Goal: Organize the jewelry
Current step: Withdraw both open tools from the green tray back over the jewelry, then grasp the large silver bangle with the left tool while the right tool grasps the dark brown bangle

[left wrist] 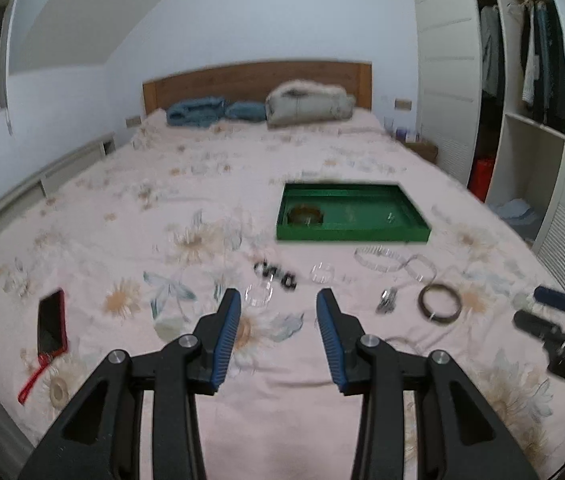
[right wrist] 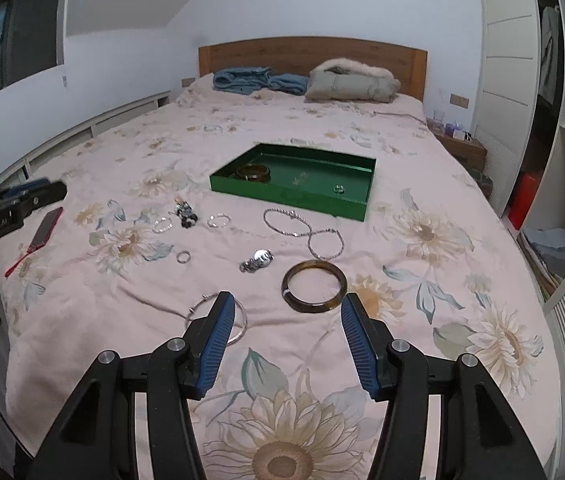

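A green tray [right wrist: 290, 196] [left wrist: 352, 234] lies on the bed and holds a dark bangle [right wrist: 253, 172], a small ring [right wrist: 338, 189] and a faint chain. Loose on the bedspread in front of it are a silver necklace [right wrist: 306, 232], a watch [right wrist: 257, 261], a brown bangle [right wrist: 314, 287] [left wrist: 440, 304], a thin silver bangle [right wrist: 238, 330], a ring [right wrist: 183, 257], two clear bracelets [right wrist: 218, 221] and a dark beaded piece [right wrist: 185, 214] [left wrist: 278, 274]. My right gripper [right wrist: 288, 310] is open and empty, just short of the brown bangle. My left gripper [left wrist: 278, 304] is open and empty, near the beaded piece.
A red phone [left wrist: 52, 324] [right wrist: 46, 226] with a red strap lies near the bed's left edge. Blue clothes [right wrist: 258, 79] and a grey jacket [right wrist: 352, 82] lie by the wooden headboard. An open wardrobe [right wrist: 554, 184] stands to the right.
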A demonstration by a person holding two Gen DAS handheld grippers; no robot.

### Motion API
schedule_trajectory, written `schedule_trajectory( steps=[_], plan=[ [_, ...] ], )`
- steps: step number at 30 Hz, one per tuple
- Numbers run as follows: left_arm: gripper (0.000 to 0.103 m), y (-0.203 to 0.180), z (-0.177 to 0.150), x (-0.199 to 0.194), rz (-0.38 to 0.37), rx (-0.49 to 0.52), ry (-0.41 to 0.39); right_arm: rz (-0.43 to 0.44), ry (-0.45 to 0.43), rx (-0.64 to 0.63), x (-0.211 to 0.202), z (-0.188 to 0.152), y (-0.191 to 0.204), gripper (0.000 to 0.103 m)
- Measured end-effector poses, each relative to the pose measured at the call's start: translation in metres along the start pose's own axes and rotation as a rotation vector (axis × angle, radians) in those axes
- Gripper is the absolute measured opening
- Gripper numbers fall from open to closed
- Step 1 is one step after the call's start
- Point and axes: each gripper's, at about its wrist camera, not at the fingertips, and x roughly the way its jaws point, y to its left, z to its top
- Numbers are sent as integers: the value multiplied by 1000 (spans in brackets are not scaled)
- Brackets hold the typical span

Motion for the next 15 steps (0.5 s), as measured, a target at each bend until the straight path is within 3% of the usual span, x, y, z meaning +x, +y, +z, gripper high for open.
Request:
schedule_trajectory(
  steps=[7, 15],
  plan=[
    [38, 19, -36, 54, -57, -21, 143, 9, 76, 33, 48, -12, -15, 55],
    [38, -33, -51, 105, -287, 70, 261, 21, 128, 79, 104, -14, -37, 55]
  ],
)
